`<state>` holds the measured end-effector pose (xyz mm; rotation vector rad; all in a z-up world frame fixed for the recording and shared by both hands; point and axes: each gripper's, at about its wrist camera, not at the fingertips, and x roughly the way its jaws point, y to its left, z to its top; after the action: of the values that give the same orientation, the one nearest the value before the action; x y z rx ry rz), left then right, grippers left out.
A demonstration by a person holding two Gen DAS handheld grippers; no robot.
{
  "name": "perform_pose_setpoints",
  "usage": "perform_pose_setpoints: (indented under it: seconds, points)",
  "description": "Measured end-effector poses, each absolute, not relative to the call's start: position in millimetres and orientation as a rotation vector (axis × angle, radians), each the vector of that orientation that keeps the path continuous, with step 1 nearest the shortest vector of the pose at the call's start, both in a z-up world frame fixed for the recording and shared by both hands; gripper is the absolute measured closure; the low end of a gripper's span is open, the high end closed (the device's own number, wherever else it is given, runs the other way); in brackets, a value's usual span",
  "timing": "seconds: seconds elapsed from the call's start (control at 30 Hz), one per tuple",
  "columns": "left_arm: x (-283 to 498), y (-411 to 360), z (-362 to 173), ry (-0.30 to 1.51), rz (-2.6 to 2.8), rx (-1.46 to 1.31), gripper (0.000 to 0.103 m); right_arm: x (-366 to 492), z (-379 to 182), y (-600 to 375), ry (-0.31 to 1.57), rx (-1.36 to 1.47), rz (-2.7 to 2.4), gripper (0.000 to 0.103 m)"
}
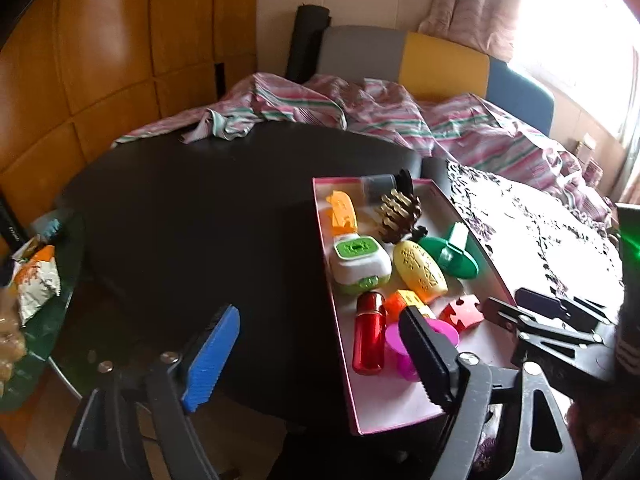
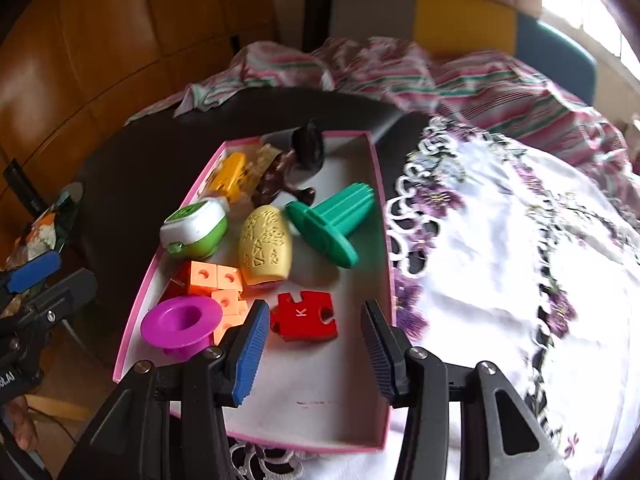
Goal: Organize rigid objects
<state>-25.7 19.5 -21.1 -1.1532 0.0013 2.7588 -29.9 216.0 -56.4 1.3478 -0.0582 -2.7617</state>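
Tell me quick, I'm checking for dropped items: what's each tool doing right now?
Left tool: open, holding nothing; its fingers straddle the pink tray edge.
Right tool: open, empty, above the tray by the red puzzle piece.

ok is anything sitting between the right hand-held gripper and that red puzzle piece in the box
Nothing visible. The right hand-held gripper hangs open just short of the red puzzle piece, with only bare box floor between them; the purple cup sits off to the left.

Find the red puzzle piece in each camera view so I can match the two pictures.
Left wrist view: the red puzzle piece lies lower right of centre, in the pink box, right of the orange blocks.
Right wrist view: the red puzzle piece lies just below centre, in the box ahead of the claw.
Shared landmark: the yellow patterned egg just beyond it.
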Motion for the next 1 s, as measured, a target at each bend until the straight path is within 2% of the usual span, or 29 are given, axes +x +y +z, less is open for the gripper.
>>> perform_pose_setpoints:
  seconds: [0.1,0.17,0.2,1.0]
  points:
    - [-19,21,-17,-0.004,2.774,-1.122,0.012,-20,-50,217,-0.087,1.318,-2.814,0.055]
    - [-14,23,-15,-0.019,2.774,-1.113,0.001,-14,-48,217,-0.098,1.299,-2.837,0.055]
    - [-11,24,-13,-0.022,2.774,-1.101,0.0,-11,-46,217,-0.098,1.293,-2.849,0.055]
    - [11,24,-2,-0.035,2.892,-1.061,0.001,6,-27,207,-0.07,1.194,-2.904,0.055]
